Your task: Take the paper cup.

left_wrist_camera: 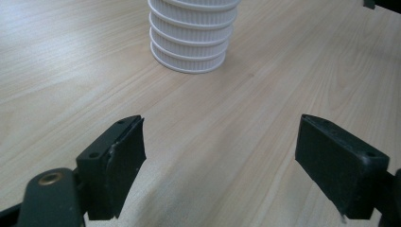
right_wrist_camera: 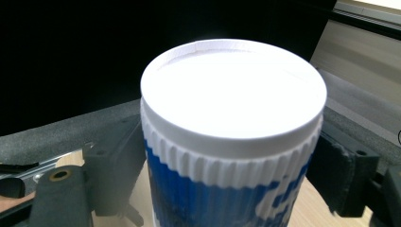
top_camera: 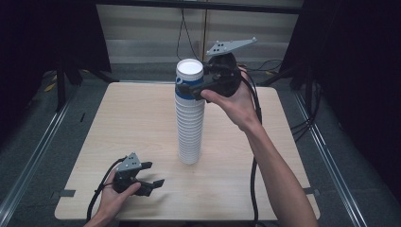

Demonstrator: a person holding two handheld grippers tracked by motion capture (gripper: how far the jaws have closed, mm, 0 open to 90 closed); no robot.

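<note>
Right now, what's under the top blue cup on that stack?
A tall column of nested white cups standing on the wooden table. Only their rims show; their bodies are covered. The right claw flanks the top cup.

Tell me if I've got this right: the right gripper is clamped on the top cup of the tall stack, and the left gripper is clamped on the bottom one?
Half right. The right gripper does grip the top cup. The left gripper holds nothing: the left gripper view shows its jaws apart over bare table, short of the stack.
</note>
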